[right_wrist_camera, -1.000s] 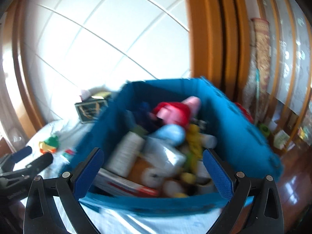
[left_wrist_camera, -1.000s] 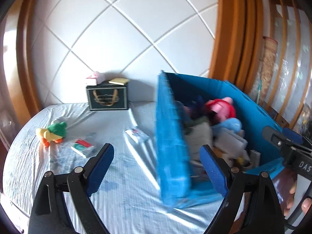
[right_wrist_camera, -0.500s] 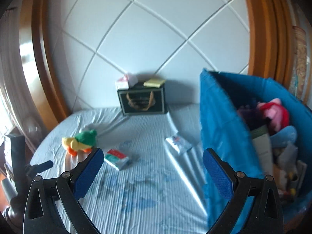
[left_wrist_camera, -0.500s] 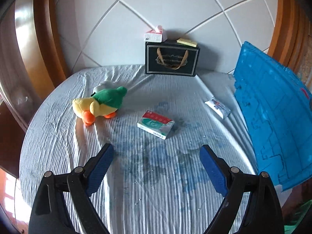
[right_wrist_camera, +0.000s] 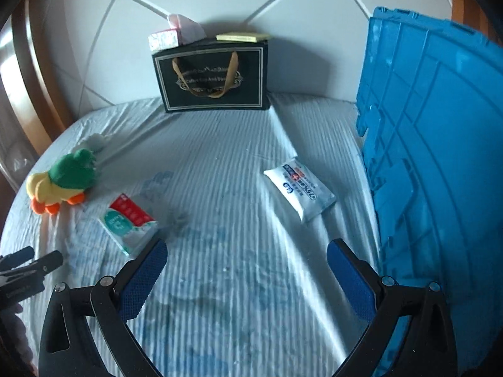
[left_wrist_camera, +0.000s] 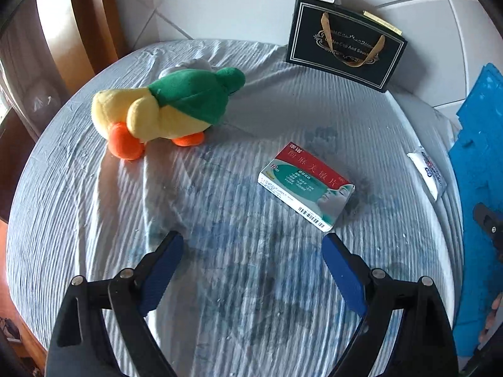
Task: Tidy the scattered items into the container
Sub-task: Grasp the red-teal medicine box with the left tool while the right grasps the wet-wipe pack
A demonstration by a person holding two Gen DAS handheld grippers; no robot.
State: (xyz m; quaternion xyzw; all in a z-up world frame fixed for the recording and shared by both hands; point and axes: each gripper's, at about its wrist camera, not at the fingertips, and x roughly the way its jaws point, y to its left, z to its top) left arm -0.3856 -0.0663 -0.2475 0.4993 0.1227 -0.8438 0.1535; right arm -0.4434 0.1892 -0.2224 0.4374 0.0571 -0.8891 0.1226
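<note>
Three items left out on the striped bed sheet (right_wrist_camera: 239,188): medicine box (left_wrist_camera: 306,185) near centre, wipes packet (right_wrist_camera: 300,193) at 3 o'clock of it, plush duck (left_wrist_camera: 163,110) at 10 o'clock. Blue container (right_wrist_camera: 440,172) stands at 3 o'clock of the packet, just beside it; only its outer wall shows. Black gift bag (right_wrist_camera: 213,78) at 12 o'clock against the wall, a tissue box on top.

Left claw (left_wrist_camera: 253,251) hangs over the sheet, jaws apart, nothing between them; box just past its right tip. Right claw (right_wrist_camera: 246,256) likewise spread and empty, packet ahead at 1 o'clock.

Step judged: approach for pickup. Next calls for lowering each claw to straddle its item, then closing
</note>
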